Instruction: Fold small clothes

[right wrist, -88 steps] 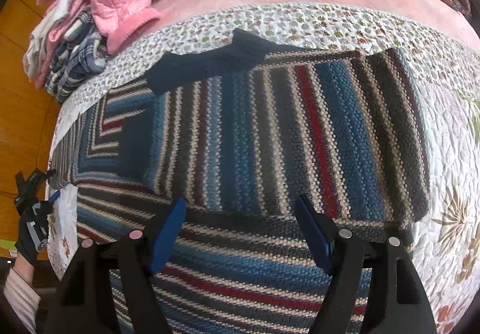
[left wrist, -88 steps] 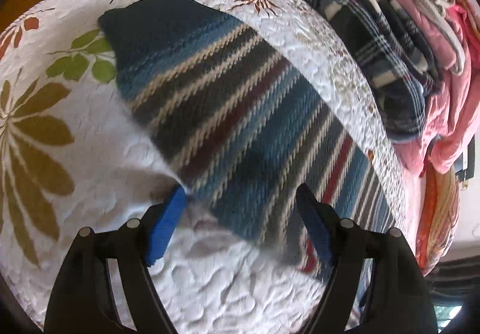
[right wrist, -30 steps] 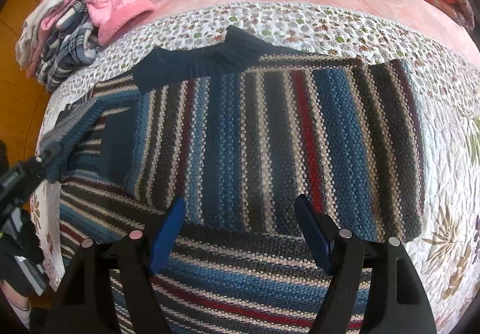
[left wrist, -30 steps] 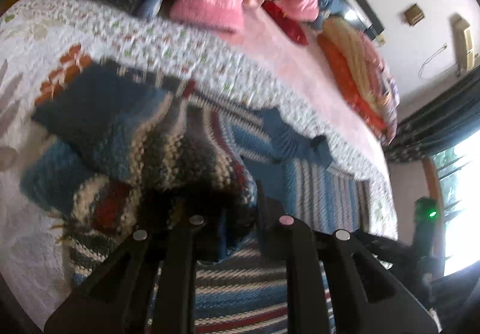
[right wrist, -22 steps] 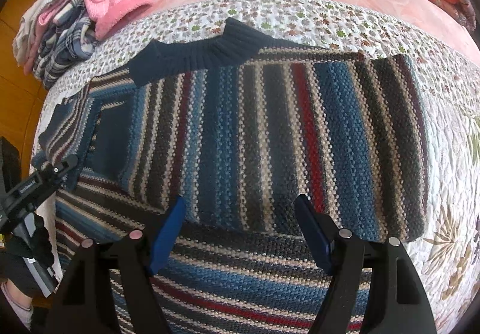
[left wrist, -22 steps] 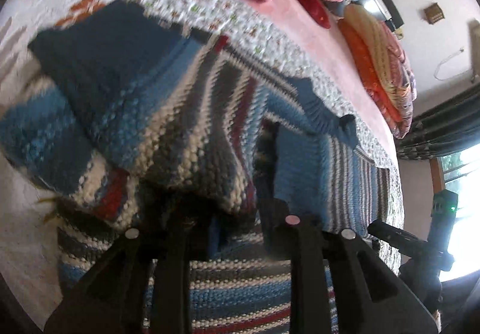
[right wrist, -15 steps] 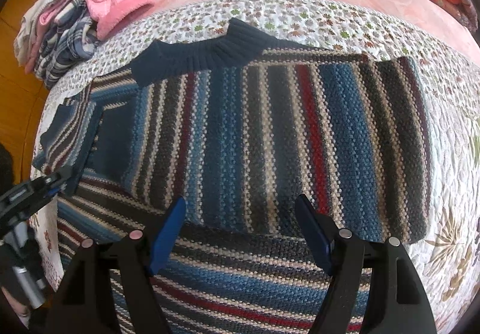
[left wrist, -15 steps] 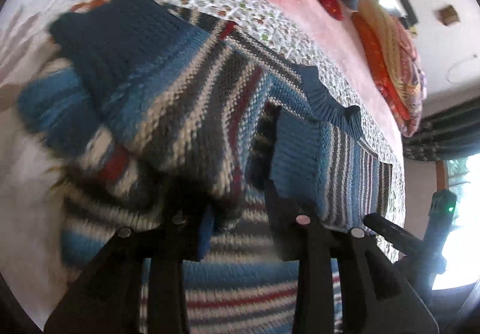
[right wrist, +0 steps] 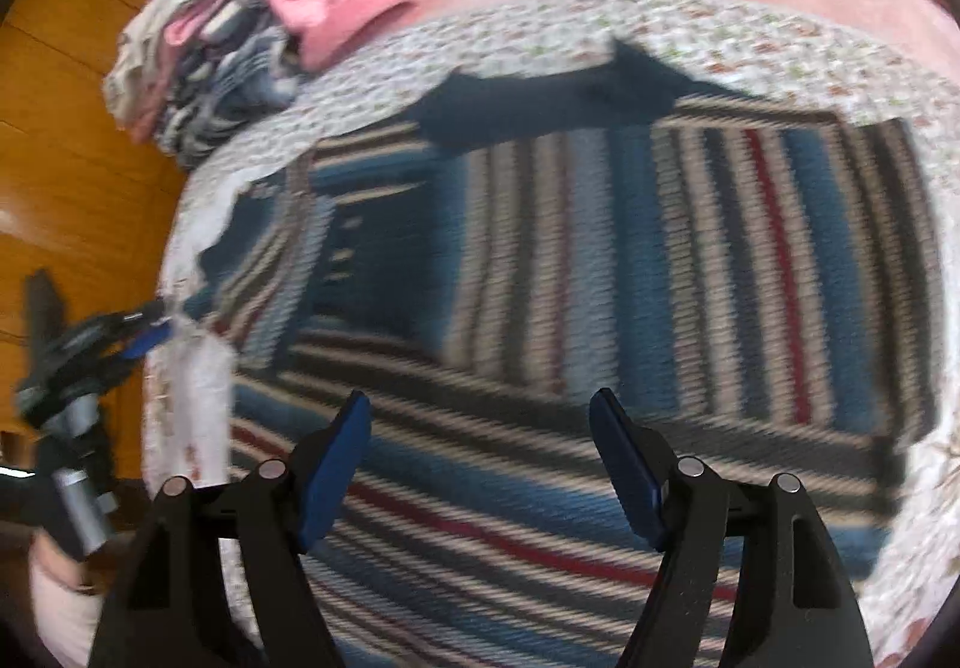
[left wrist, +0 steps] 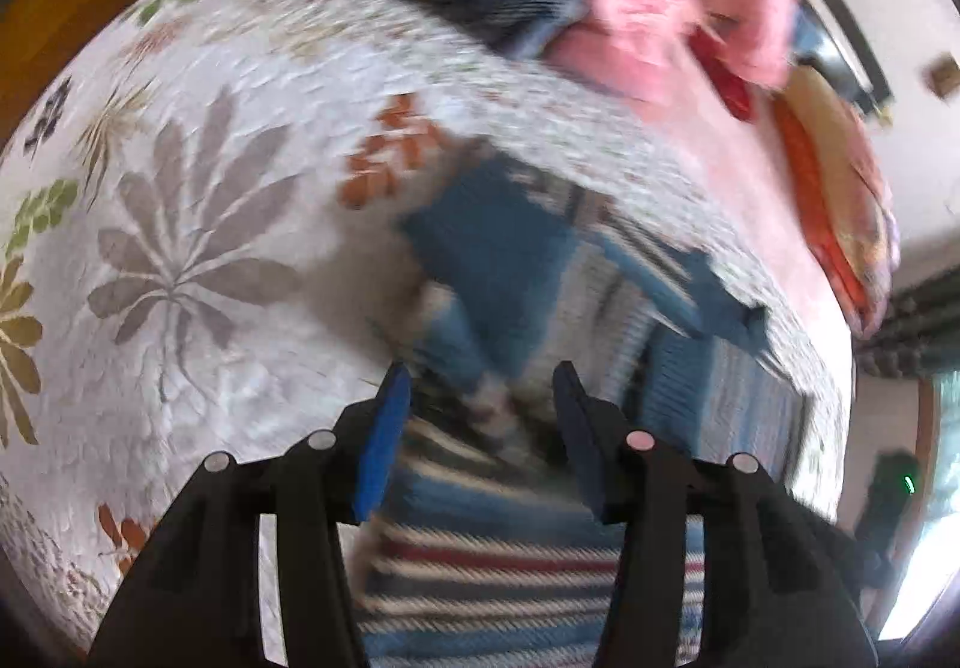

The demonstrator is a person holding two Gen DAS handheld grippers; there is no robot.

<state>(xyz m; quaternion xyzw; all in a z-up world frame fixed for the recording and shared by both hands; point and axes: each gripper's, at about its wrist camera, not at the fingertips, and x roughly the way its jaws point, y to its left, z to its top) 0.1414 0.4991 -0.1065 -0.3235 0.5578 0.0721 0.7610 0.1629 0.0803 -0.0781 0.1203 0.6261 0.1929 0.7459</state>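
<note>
The left gripper (left wrist: pixel 480 398) has its jaws parted and empty; the right gripper (right wrist: pixel 480 428) is spread wider, gripping nothing.

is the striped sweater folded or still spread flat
Partly folded. On the striped sweater both sleeves lie across the body, their stripes at right angles to the stripes below. The lower half is still unfolded under the open right gripper.

Soft daylight, heavy motion blur in both views, fisheye-curved edges, window glare at lower right.
</note>
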